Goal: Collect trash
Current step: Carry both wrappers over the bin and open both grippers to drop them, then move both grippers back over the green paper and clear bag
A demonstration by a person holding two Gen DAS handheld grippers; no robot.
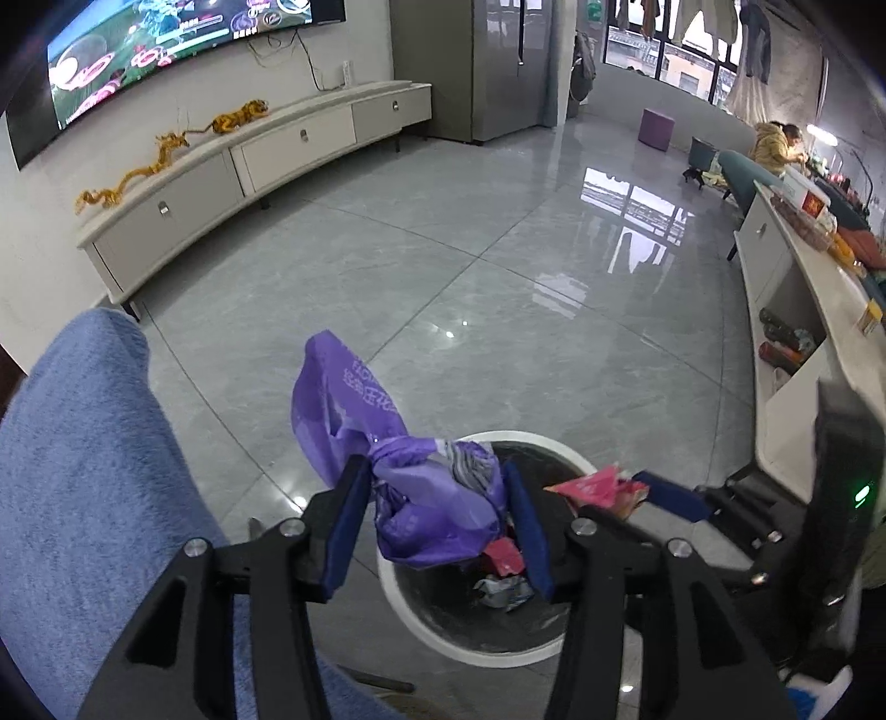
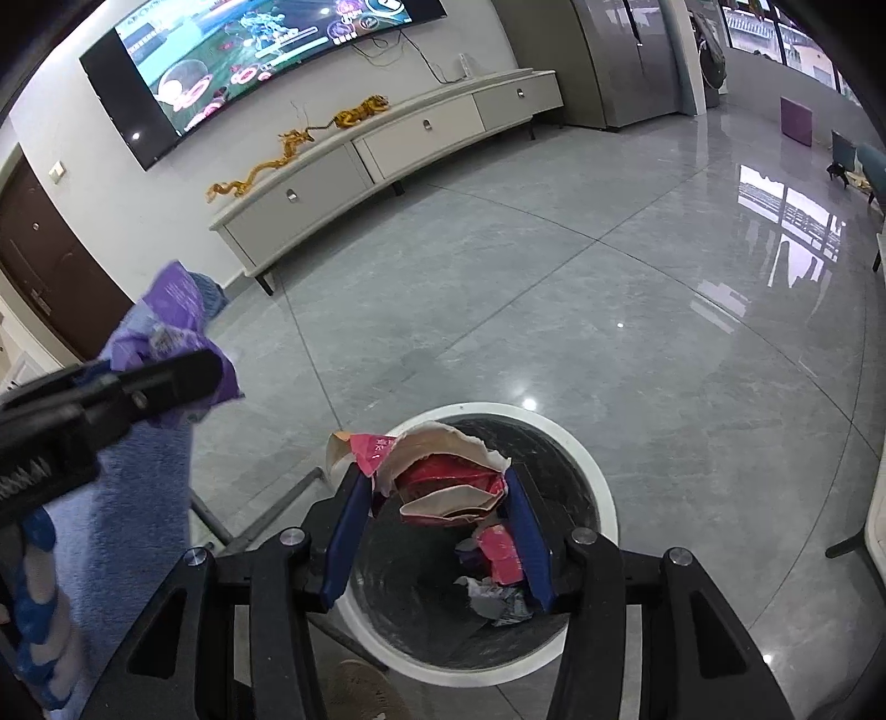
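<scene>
Glossy grey floor tiles [image 1: 443, 266] are filling most of both views, reflecting the windows of a living room. Along the far wall, a long pale TV cabinet [image 1: 243, 166] is carrying golden dragon and tiger figurines [image 2: 299, 144] beneath a wall-mounted television [image 2: 266, 50] that is showing a bright picture.

Near the bottom of both views, a round white-rimmed trash bin [image 2: 601, 498] with a dark liner is standing on the floor. Crumpled wrappers [image 2: 501, 554], red and silver, are lying at its bottom.

I am gripping a crumpled purple plastic bag [image 1: 387, 443] with my left gripper [image 1: 437, 526]; its blue pads are pressing on the bag from both sides, and the bag is hanging over the bin's near-left rim. A blue fleece sleeve [image 1: 83, 471] is showing at the left edge.

I am clamping a torn red and cream paper package [image 2: 448, 476] with my right gripper [image 2: 440, 526], holding it directly above the bin's opening. In the left wrist view, that package is showing at the bin's right rim.
</scene>
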